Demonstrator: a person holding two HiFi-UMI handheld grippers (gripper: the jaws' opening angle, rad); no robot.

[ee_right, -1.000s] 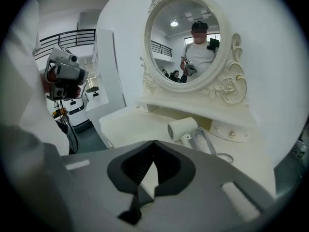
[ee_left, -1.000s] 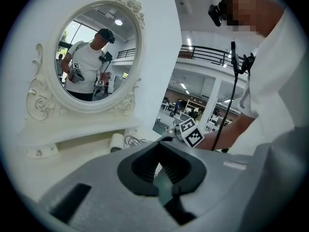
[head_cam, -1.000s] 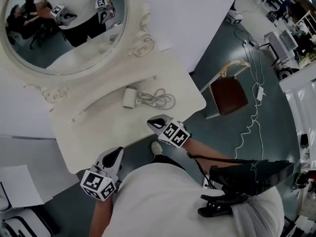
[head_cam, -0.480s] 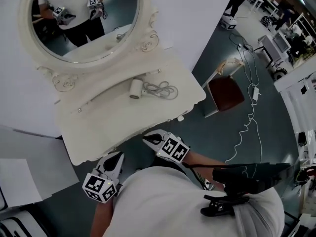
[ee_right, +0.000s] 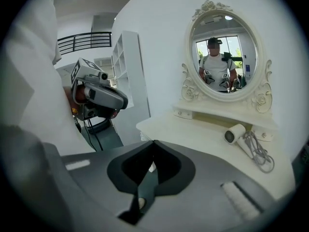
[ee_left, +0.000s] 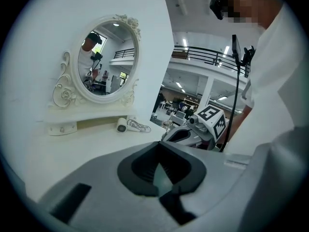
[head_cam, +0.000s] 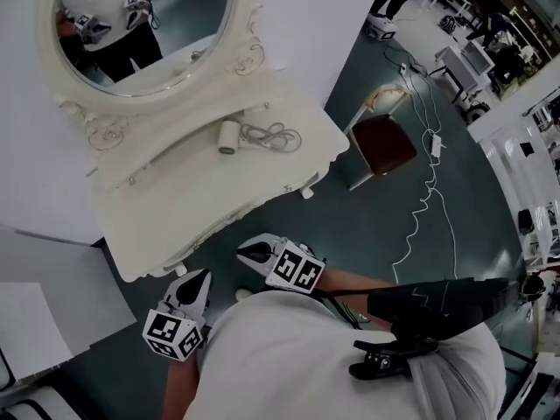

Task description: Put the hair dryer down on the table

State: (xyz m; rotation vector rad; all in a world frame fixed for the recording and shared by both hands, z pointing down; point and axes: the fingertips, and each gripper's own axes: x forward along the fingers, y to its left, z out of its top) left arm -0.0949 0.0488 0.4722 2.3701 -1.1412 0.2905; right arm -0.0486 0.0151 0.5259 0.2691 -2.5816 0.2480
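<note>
So, closest in, the person's forearms are bent in front of the torso. Each hand carries a gripper aimed at the table and tipped slightly downward. The left gripper (head_cam: 199,278) hangs just off the table's front edge, over the floor (head_cam: 367,226), with its jaws pressed together and nothing between them. The right gripper (head_cam: 245,254) is near it, a bit further forward, and its jaws are squeezed tight too, also empty. The two don't touch, and each one shows up in the other's view.

Past them is the white table (head_cam: 175,226). The hair dryer (head_cam: 228,136) lies on its side toward the back of the tabletop, right under the mirror (head_cam: 140,24) and well apart from both grippers. Its cord (head_cam: 276,136) sits in a loose tangle just beside it. The oval mirror reflects the person holding both grippers. Off to the right of the table, a chair (head_cam: 382,144) with a brown seat stands on the floor.
</note>
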